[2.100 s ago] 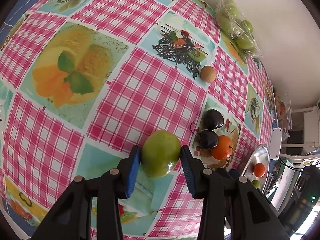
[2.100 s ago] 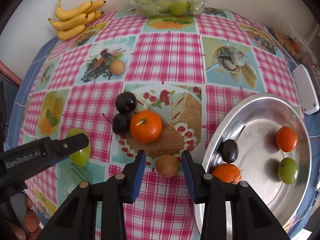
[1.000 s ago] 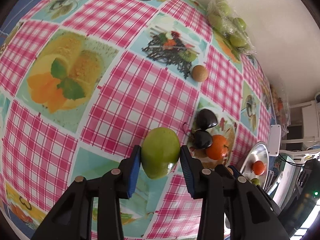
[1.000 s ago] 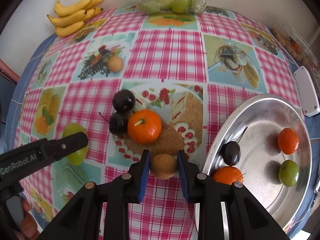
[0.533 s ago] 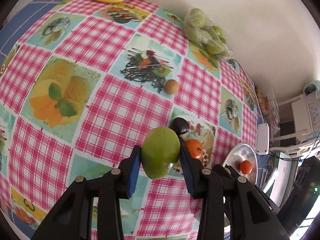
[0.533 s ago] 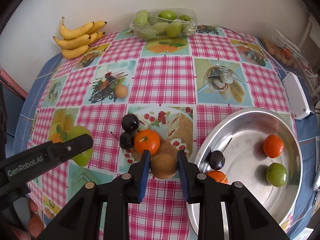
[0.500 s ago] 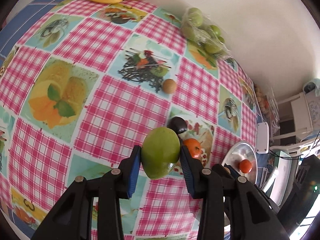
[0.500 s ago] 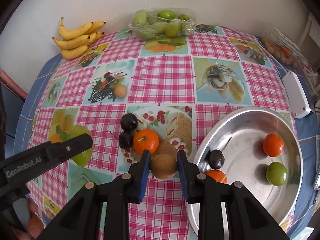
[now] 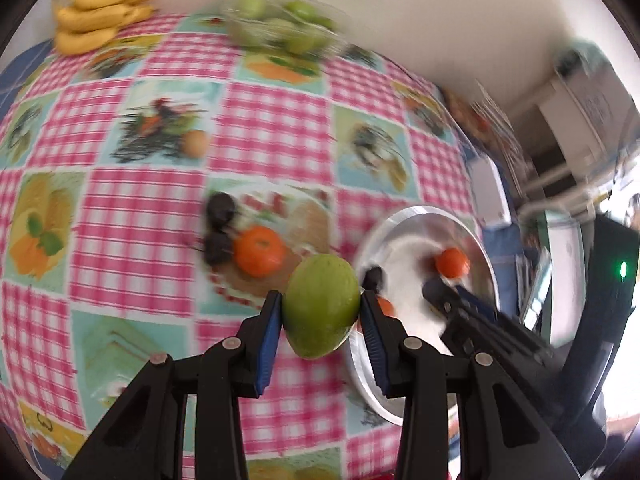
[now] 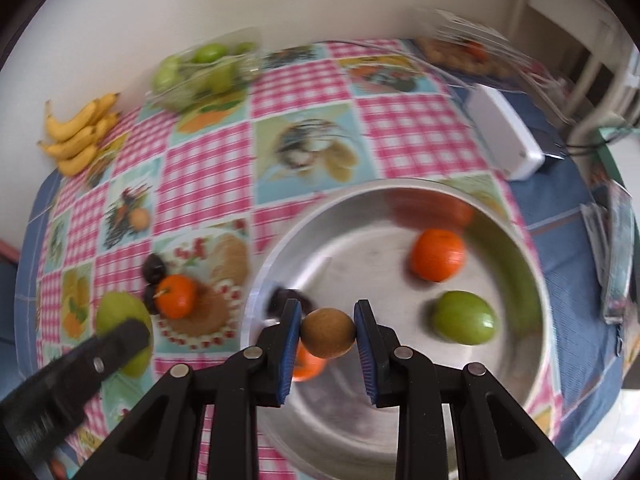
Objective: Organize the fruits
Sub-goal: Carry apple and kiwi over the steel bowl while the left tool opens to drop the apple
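**Green mango and brown kiwi held over the worktop**

Blue pads of the left gripper (image 9: pixel 322 314) clamp a green mango (image 9: pixel 322 305), fingers part open, near the steel bowl (image 9: pixel 486 248). The right gripper (image 10: pixel 328 332) pinches a kiwi (image 10: pixel 328 333), fingers narrow, above the bowl's near rim. An orange (image 10: pixel 438 255) and a green fruit (image 10: pixel 464 317) lie inside.
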Demonstrator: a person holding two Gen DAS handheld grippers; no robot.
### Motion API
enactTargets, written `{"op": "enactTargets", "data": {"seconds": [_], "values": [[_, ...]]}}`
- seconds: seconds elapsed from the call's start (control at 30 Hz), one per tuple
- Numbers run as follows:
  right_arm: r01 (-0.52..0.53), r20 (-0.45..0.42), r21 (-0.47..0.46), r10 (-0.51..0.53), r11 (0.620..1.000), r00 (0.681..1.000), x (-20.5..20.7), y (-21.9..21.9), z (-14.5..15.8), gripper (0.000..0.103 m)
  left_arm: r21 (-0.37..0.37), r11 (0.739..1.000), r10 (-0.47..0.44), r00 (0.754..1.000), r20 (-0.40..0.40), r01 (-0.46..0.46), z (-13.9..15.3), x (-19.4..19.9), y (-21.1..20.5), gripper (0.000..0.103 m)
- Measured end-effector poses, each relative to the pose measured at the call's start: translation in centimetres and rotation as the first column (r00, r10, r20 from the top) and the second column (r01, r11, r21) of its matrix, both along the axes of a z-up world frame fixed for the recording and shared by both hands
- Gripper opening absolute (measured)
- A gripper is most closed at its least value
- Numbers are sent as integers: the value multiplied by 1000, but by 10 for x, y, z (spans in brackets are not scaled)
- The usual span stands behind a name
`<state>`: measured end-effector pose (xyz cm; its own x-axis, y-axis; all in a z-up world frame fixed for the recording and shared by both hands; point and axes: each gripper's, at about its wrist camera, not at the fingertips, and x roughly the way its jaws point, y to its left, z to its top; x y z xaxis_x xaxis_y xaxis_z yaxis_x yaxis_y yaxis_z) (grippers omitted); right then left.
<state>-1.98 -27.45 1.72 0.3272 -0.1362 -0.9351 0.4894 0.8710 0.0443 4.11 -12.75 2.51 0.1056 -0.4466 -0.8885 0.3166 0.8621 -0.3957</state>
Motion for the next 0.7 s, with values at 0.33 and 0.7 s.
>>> {"op": "enactTargets", "data": {"seconds": [0.33, 0.7], "values": [[110, 14, 7, -110, 994, 994, -33, -37, 4, 30, 8, 992, -129, 991, -24, 129, -8, -25, -41, 41], [146, -31, 50, -145, 988, 989, -50, -50, -15, 30, 26, 981, -192, 978, -81, 195, -24, -34, -61, 40]]}}
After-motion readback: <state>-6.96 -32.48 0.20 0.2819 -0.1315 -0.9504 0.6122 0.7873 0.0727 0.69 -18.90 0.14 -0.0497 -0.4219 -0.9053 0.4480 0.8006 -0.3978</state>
